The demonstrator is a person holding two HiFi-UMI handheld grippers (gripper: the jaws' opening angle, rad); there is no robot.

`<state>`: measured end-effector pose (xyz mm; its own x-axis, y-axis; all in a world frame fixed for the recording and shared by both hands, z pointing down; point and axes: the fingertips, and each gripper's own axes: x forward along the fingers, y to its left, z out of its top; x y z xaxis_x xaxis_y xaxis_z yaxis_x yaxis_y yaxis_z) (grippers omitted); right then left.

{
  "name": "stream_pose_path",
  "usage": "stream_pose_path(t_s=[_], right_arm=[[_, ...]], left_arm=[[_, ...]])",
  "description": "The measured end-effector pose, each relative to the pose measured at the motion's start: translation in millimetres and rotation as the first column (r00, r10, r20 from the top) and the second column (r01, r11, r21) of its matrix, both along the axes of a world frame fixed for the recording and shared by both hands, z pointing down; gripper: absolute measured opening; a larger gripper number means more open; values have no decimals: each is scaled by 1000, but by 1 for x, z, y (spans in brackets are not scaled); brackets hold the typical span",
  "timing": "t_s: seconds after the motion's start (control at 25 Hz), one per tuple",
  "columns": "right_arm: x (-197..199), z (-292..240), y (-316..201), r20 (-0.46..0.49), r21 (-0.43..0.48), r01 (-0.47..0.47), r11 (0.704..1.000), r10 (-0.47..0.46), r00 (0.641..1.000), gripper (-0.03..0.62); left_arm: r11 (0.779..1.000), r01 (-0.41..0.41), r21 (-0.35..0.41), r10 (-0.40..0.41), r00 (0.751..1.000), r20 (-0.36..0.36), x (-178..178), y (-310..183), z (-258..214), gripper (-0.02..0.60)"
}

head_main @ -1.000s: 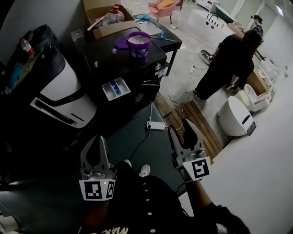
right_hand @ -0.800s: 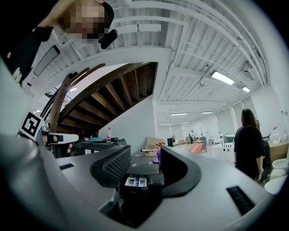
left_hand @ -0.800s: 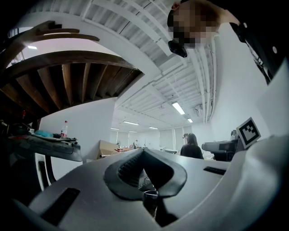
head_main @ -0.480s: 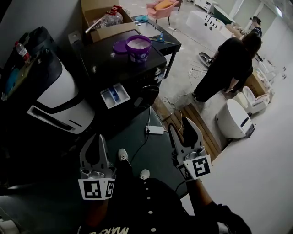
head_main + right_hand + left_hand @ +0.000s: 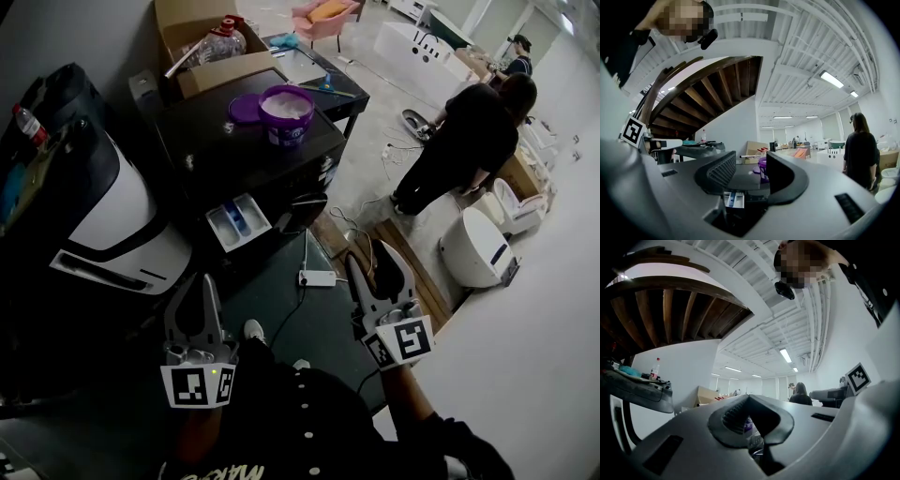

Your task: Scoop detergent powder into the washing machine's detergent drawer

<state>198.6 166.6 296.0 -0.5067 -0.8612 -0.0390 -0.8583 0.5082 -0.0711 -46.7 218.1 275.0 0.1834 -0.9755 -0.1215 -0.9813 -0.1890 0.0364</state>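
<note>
You stepped closer to the drawer (image 5: pixel 237 223) ahead. Left tool (image 5: pixel 202 283) is pinched together, right tool (image 5: pixel 371 257) is apart, both empty. Scooping hasn't started.

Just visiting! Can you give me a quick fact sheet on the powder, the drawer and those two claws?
Powder tub: purple, uncovered, white powder inside, atop the black washing machine
Lid: purple, lying beside the tub
Detergent drawer: pulled out at the machine's front
Left claw: shut, holding nothing
Right claw: open, holding nothing
Progress: neither claw near the tub or drawer
</note>
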Motion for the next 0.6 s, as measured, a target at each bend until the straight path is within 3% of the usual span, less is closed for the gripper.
stream_pose_path(t_s=[0.6], right_arm=[[-58, -18, -87, -7, -4, -95, 995, 95, 995, 186]], left_arm=[[996, -88, 29, 88, 996, -5, -66, -102, -21, 14]])
